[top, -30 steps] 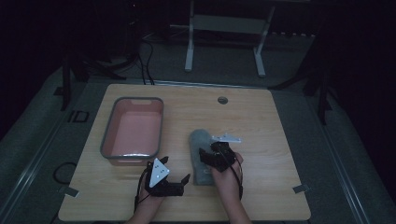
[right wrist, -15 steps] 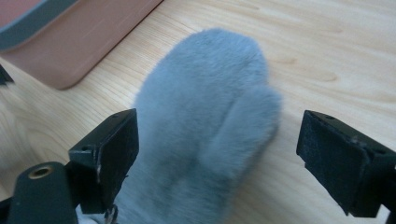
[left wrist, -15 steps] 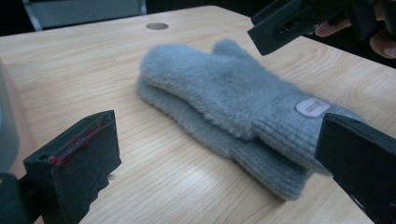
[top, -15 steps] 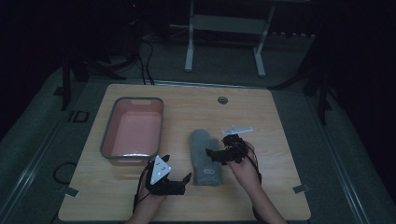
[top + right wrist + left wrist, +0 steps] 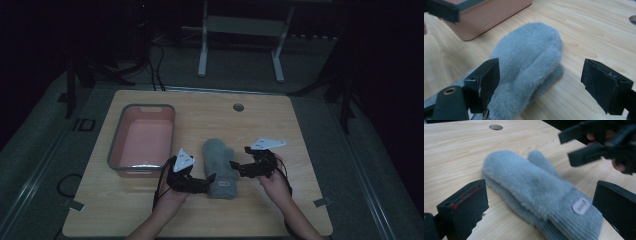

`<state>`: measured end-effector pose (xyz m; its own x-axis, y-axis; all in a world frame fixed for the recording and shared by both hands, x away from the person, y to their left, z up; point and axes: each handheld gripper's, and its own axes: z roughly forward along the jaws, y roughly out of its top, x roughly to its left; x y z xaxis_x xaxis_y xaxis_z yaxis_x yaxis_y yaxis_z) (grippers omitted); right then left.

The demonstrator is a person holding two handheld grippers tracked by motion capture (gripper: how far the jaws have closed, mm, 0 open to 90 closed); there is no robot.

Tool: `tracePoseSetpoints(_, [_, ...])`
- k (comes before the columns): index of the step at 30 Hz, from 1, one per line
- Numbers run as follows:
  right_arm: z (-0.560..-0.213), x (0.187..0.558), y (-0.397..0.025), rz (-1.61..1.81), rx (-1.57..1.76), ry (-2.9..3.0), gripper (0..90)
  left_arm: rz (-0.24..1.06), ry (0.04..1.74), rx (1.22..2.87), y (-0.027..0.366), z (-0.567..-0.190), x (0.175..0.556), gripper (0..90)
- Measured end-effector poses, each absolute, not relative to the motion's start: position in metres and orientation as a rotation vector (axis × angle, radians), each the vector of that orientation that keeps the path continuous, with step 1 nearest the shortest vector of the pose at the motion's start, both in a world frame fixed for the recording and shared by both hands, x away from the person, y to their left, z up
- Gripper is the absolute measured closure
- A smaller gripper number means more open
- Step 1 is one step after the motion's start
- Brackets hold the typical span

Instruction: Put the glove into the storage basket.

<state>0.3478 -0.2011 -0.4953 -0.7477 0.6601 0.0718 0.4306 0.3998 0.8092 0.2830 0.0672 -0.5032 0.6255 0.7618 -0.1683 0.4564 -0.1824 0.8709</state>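
Note:
A fluffy grey mitten (image 5: 219, 165) lies flat near the table's front, cuff toward me, with a white label on the cuff (image 5: 581, 206). A second layer shows under it in the left gripper view. My left gripper (image 5: 209, 180) is at the cuff's left side, open wide, with the mitten (image 5: 529, 180) lying between its jaws (image 5: 540, 207). My right gripper (image 5: 239, 168) is at the mitten's right edge, also open (image 5: 545, 85), with the mitten's rounded tip (image 5: 529, 60) in front of it. Neither gripper holds anything.
A pink tub with a grey rim (image 5: 142, 107) stands to the left of the mitten, close to the left gripper; its side (image 5: 486, 15) shows in the right gripper view. A cable hole (image 5: 238, 107) sits at the table's (image 5: 300, 125) back centre.
My right hand has swung out to the right, so its gripper went from over the mitten to its right edge. The left gripper has barely moved.

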Motion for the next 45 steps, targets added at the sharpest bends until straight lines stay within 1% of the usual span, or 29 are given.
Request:
tracePoseSetpoints(1, [-0.498, 0.347, -0.203, 1.251, 1.003, 2.409, 13.5, 0.362, 0.99, 1.831, 0.064, -0.502, 0.287, 0.3])
tracePoseSetpoints(4, [-0.5, 0.346, -0.205, 1.251, 1.054, 2.398, 13.8, 0.356, 0.994, 1.856, 0.056, -0.502, 0.296, 0.3])
tracePoseSetpoints(5, [-0.501, 0.344, -0.205, 1.273, 1.103, 2.387, 12.2, 0.347, 0.999, 1.86, 0.053, -0.503, 0.3, 8.4])
tracePoseSetpoints(6, [-0.501, 0.343, -0.205, 1.268, 1.105, 2.382, 10.7, 0.372, 1.035, 1.864, 0.05, -0.506, 0.306, 9.5])
tracePoseSetpoints(7, [-0.501, 0.342, -0.203, 1.276, 1.095, 2.369, 10.7, 0.372, 1.035, 1.864, 0.05, -0.506, 0.306, 11.5])
tracePoseSetpoints(10, [-0.502, 0.339, -0.201, 1.3, 1.081, 2.396, 10.7, 0.308, 1.081, 1.874, 0.048, -0.514, 0.316, 14.3])
tracePoseSetpoints(11, [-0.507, 0.339, -0.196, 1.248, 1.075, 2.416, 12.5, 0.28, 1.107, 1.897, 0.047, -0.519, 0.322, 15.1])
tracePoseSetpoints(12, [-0.507, 0.339, -0.196, 1.248, 1.075, 2.416, 12.5, 0.28, 1.107, 1.897, 0.047, -0.519, 0.322, 15.1])
tracePoseSetpoints(13, [-0.511, 0.34, -0.195, 1.239, 1.092, 2.428, 22.6, 0.278, 1.136, 1.922, 0.047, -0.526, 0.327, 15.1])
tracePoseSetpoints(14, [-0.511, 0.34, -0.195, 1.239, 1.092, 2.428, 22.6, 0.278, 1.136, 1.922, 0.047, -0.526, 0.327, 15.2])
tracePoseSetpoints(15, [-0.516, 0.342, -0.193, 1.226, 1.132, 2.451, 28.1, 0.265, 1.164, 1.928, 0.047, -0.533, 0.33, 15.2])
tracePoseSetpoints(16, [-0.516, 0.342, -0.193, 1.226, 1.132, 2.451, 28.1, 0.265, 1.164, 1.928, 0.047, -0.533, 0.33, 15.6])
tracePoseSetpoints(17, [-0.519, 0.343, -0.192, 1.218, 1.141, 2.463, 33.0, 0.257, 1.177, 1.931, 0.048, -0.537, 0.332, 15.6])
tracePoseSetpoints(21, [-0.532, 0.347, -0.186, 1.149, 1.195, 2.52, 34.8, 0.24, 1.199, 1.958, 0.049, -0.546, 0.338, 15.7])
tracePoseSetpoints(22, [-0.534, 0.348, -0.185, 1.146, 1.204, 2.535, 36.9, 0.228, 1.203, 1.966, 0.049, -0.548, 0.339, 17.1])
tracePoseSetpoints(24, [-0.537, 0.35, -0.184, 1.149, 1.215, 2.545, 37.4, 0.201, 1.198, 1.987, 0.049, -0.552, 0.342, 20.6])
tracePoseSetpoints(29, [-0.542, 0.355, -0.179, 1.16, 1.233, 2.585, 38.3, 0.159, 1.216, 2.001, 0.053, -0.558, 0.346, 20.9])
tracePoseSetpoints(32, [-0.544, 0.358, -0.177, 1.169, 1.232, 2.617, 37.8, 0.145, 1.187, 2.017, 0.053, -0.558, 0.347, 27.5])
tracePoseSetpoints(33, [-0.545, 0.359, -0.176, 1.169, 1.235, 2.626, 37.5, 0.145, 1.187, 2.017, 0.053, -0.558, 0.347, 32.2])
tracePoseSetpoints(34, [-0.545, 0.36, -0.175, 1.161, 1.245, 2.643, 37.5, 0.106, 1.16, 2.018, 0.052, -0.559, 0.347, 40.6])
tracePoseSetpoints(36, [-0.545, 0.363, -0.174, 1.153, 1.245, 2.661, 36.9, 0.096, 1.149, 2.018, 0.053, -0.559, 0.348, 47.6])
tracePoseSetpoints(37, [-0.545, 0.363, -0.174, 1.153, 1.245, 2.661, 36.9, 0.077, 1.138, 2.019, 0.053, -0.559, 0.348, 47.6])
tracePoseSetpoints(38, [-0.546, 0.364, -0.174, 1.15, 1.249, 2.665, 36.9, 0.063, 1.133, 2.016, 0.053, -0.56, 0.349, 53.5])
tracePoseSetpoints(39, [-0.547, 0.366, -0.173, 1.152, 1.258, 2.677, 36.9, 0.054, 1.117, 2.02, 0.053, -0.561, 0.351, 55.2])
tracePoseSetpoints(41, [-0.549, 0.369, -0.173, 1.167, 1.272, 2.705, 42.3, 0.04, 1.108, 2.017, 0.053, -0.561, 0.352, 60.8])
tracePoseSetpoints(42, [-0.549, 0.369, -0.172, 1.168, 1.269, 2.712, 43.1, 0.035, 1.104, 2.01, 0.052, -0.562, 0.353, 62.3])
tracePoseSetpoints(43, [-0.549, 0.37, -0.171, 1.164, 1.268, 2.716, 46.2, 0.034, 1.097, 2.013, 0.052, -0.563, 0.353, 64.4])
tracePoseSetpoints(44, [-0.549, 0.37, -0.171, 1.164, 1.268, 2.716, 46.2, 0.034, 1.097, 2.013, 0.052, -0.563, 0.353, 66.5])
tracePoseSetpoints(45, [-0.549, 0.37, -0.17, 1.163, 1.27, 2.724, 49.8, 0.022, 1.093, 2.012, 0.052, -0.563, 0.353, 66.5])
